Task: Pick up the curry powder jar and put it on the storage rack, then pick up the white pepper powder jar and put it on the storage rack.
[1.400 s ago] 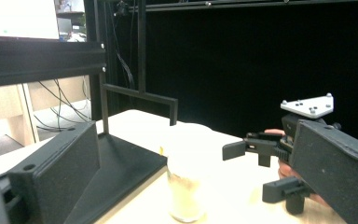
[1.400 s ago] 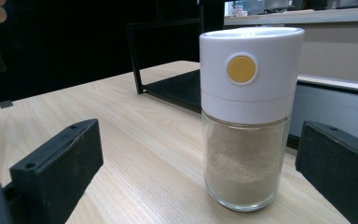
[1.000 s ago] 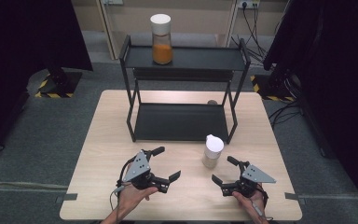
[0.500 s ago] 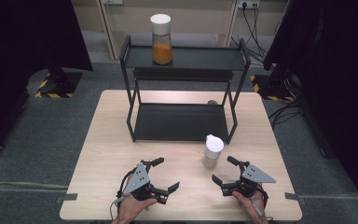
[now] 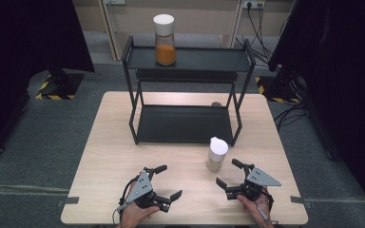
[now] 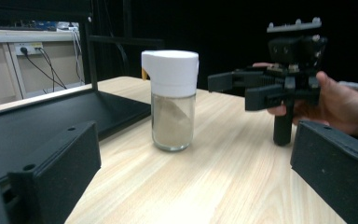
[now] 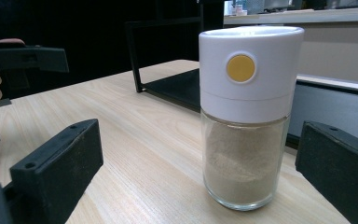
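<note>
Pale wooden surface [image 5: 123, 142]: left hand-held gripper [image 5: 166, 182] has drawn back toward the near edge, jaws open; right hand-held gripper [image 5: 230, 173] open beside spice jar [image 5: 216, 154].

White-capped jar [image 7: 247, 116], yellow button [image 7: 241, 68]; black shelf rack [image 5: 188, 92].

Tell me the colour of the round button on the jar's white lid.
Yellow. The button on the jar shows best in the right gripper view.

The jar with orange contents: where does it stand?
In the high view, the orange-filled jar stands upright on the black rack, on its top shelf, left of centre.
</note>
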The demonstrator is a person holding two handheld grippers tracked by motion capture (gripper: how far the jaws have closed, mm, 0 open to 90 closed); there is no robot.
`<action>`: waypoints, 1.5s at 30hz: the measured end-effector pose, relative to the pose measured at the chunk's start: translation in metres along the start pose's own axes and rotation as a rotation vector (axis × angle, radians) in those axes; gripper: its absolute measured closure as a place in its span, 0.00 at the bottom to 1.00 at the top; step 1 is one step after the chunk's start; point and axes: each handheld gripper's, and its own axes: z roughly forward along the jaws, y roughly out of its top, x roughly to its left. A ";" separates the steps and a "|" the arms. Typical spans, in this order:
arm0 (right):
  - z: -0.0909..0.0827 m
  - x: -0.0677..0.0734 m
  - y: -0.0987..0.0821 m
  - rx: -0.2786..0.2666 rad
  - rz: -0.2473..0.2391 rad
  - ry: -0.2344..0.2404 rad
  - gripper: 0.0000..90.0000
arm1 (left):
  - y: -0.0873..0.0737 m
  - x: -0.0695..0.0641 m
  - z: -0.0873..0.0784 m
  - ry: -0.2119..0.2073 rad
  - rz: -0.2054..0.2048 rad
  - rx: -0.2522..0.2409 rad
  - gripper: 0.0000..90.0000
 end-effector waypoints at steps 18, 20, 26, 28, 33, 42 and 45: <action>-0.001 0.000 0.000 -0.005 0.003 -0.003 0.01 | -0.001 0.000 0.001 0.008 0.022 0.026 0.01; -0.001 0.000 0.000 -0.006 0.004 -0.003 0.01 | -0.002 0.001 0.001 0.012 0.014 0.023 0.01; -0.001 -0.001 0.000 -0.006 0.005 -0.005 0.01 | -0.003 0.002 0.000 0.021 0.002 0.017 0.01; -0.001 -0.001 -0.001 -0.005 0.004 -0.004 0.01 | -0.003 0.002 0.000 0.023 -0.001 0.018 0.01; -0.001 -0.001 -0.001 -0.006 0.007 -0.007 0.01 | -0.003 0.003 0.000 0.023 0.002 0.017 0.01; 0.000 0.002 0.000 -0.006 -0.004 -0.031 0.01 | -0.004 0.003 -0.004 0.032 0.007 0.011 0.01; 0.002 0.003 0.000 -0.010 -0.004 -0.052 0.01 | -0.005 0.004 -0.004 0.038 0.000 0.007 0.01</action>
